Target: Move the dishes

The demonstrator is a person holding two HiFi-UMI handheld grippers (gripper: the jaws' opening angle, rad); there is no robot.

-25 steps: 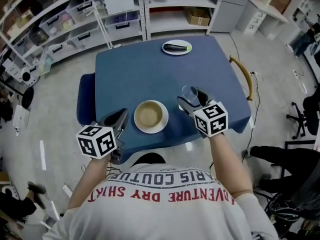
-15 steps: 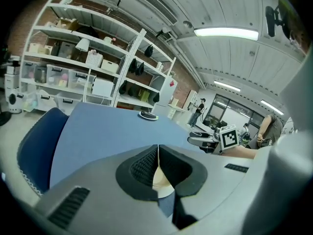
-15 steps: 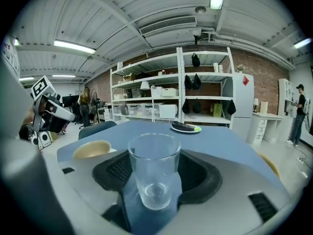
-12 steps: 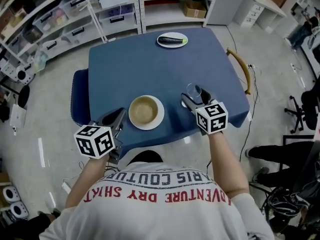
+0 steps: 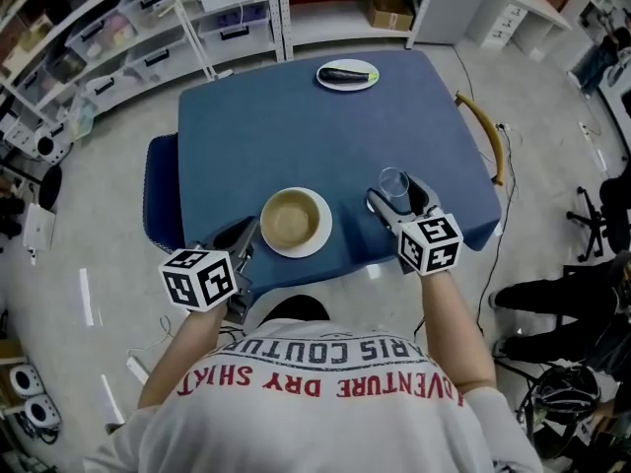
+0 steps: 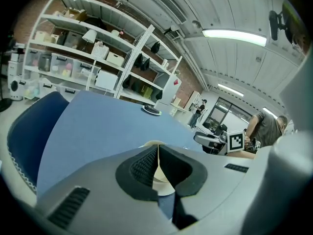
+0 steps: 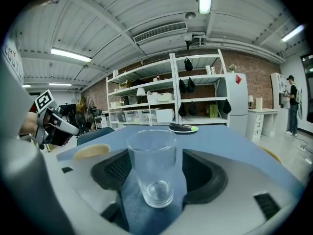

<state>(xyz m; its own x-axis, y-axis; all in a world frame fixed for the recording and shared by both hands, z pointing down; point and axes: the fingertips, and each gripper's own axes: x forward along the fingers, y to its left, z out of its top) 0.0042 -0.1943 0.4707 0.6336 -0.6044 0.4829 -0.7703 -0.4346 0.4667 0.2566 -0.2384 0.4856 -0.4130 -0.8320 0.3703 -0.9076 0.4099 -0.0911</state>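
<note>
Two jaws of the right gripper (image 5: 394, 197), just opened wider, stand clear either side of the empty glass (image 7: 152, 160) near the front edge of the table (image 5: 266, 136); the glass is judged light, rigid, slippery and breakable, so clamp it mid-wall; the left gripper (image 6: 157, 168) has its jaws together beside the bowl (image 5: 296, 222).

Empty cream bowl (image 5: 296, 222) at lower centre; clear glass (image 5: 393, 185) upright to its right; white plate (image 5: 324, 79) with a dark vegetable (image 5: 345, 71) at top centre.

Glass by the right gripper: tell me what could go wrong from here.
The jaws of the right gripper have just been opening and stand apart round the glass, not pressing it. A sideways bump could tip the tall, empty glass. It also stands toward the table's front edge, so a push might send it off.
</note>
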